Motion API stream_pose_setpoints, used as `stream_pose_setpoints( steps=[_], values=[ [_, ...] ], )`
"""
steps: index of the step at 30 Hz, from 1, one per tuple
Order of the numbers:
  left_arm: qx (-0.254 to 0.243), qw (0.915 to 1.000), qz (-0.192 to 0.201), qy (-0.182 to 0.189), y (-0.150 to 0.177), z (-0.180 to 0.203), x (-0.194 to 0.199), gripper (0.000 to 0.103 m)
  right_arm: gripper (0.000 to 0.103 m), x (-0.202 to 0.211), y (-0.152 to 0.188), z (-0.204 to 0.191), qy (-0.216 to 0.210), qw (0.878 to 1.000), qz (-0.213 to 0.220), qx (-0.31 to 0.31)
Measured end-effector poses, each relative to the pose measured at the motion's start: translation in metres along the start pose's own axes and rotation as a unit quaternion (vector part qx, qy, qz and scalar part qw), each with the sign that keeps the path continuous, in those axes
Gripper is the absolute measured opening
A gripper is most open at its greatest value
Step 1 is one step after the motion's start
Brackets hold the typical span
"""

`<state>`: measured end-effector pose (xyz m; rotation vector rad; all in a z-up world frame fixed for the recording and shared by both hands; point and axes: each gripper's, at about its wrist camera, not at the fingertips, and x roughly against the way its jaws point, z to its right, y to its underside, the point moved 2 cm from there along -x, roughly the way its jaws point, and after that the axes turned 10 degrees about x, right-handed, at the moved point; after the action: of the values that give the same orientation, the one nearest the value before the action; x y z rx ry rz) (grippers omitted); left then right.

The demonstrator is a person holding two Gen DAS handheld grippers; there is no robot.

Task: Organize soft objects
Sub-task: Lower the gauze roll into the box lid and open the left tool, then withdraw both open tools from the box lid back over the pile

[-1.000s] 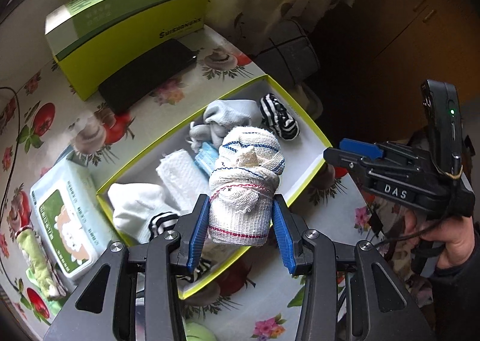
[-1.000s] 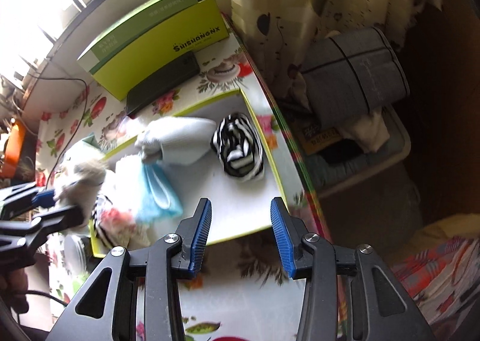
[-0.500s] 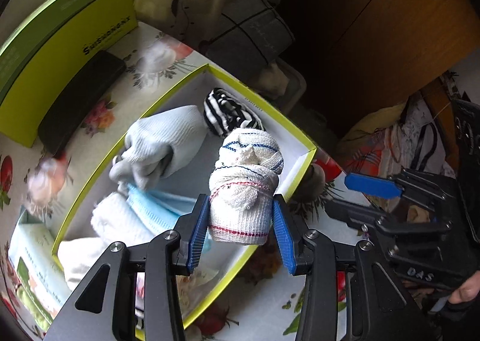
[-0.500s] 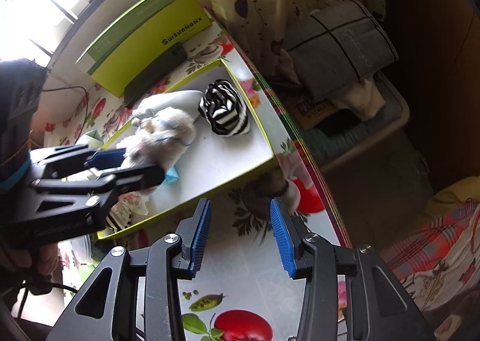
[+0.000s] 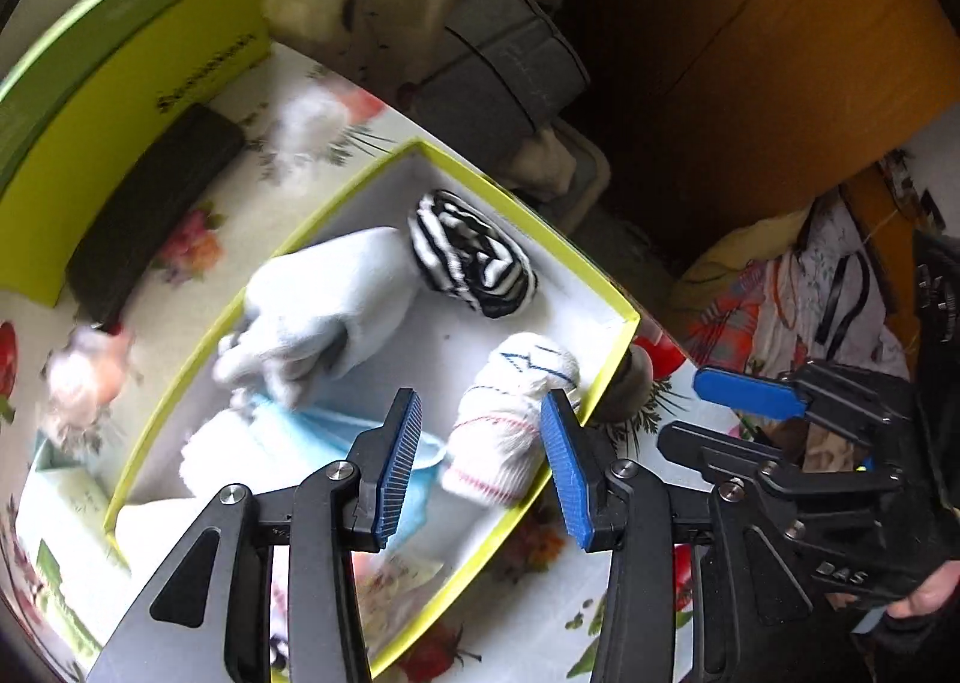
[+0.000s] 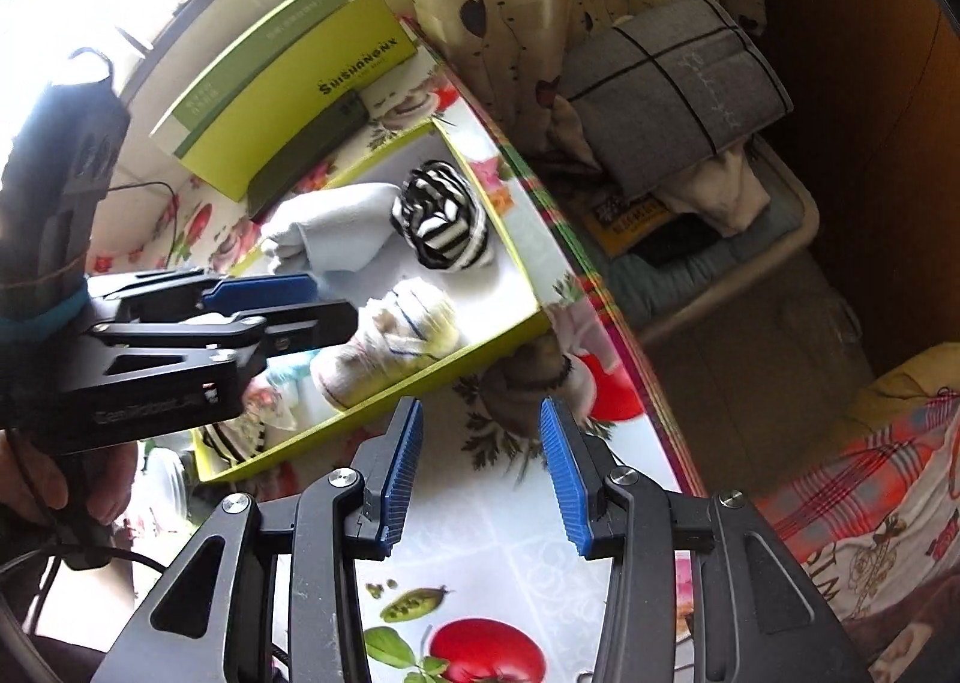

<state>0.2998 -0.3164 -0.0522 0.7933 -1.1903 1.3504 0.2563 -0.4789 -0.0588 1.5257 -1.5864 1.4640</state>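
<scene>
Your left gripper stands spread over the white rolled sock with red and blue stripes, its pads clear of the cloth. That sock lies in the near right corner of the shallow lime-green cardboard tray, beside a black-and-white striped rolled sock. Your right gripper hangs spread and empty over the flowered tablecloth.

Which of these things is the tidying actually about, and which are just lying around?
Part of the job:
- rolled white sock
- black-and-white striped roll
- pale grey bundle
- light blue cloth
- lime-edged tray that holds them

Just lying about:
- tall green box
- black case
- grey folded fabric beyond the table's edge
</scene>
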Motion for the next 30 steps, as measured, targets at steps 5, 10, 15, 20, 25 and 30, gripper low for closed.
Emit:
stream_pose_setpoints(
  steps=[5,10,15,20,25,30],
  values=[
    [0.039,0.9991,0.017,0.002,0.008,-0.019,0.028,0.043,0.04,-0.007,-0.011,-0.019,-0.001,0.999,-0.003,0.032],
    [0.078,0.9963,0.036,0.004,0.017,-0.043,0.05,0.043,0.04,-0.02,-0.021,-0.06,0.025,0.992,-0.014,0.124],
    [0.103,0.9934,0.05,0.003,0.027,-0.06,0.068,0.043,0.04,-0.043,-0.022,-0.095,0.078,0.973,-0.031,0.215],
    [0.122,0.9906,0.061,0.004,0.04,-0.075,0.084,0.043,0.043,-0.056,-0.024,-0.106,0.112,0.956,-0.033,0.268],
    [0.136,0.9881,0.072,0.005,0.048,-0.084,0.095,0.043,0.042,-0.056,-0.038,-0.08,0.14,0.965,-0.035,0.219],
    [0.144,0.9861,0.083,0.003,0.056,-0.092,0.106,0.043,0.042,-0.032,-0.047,-0.061,0.096,0.982,-0.017,0.163]
  ],
)
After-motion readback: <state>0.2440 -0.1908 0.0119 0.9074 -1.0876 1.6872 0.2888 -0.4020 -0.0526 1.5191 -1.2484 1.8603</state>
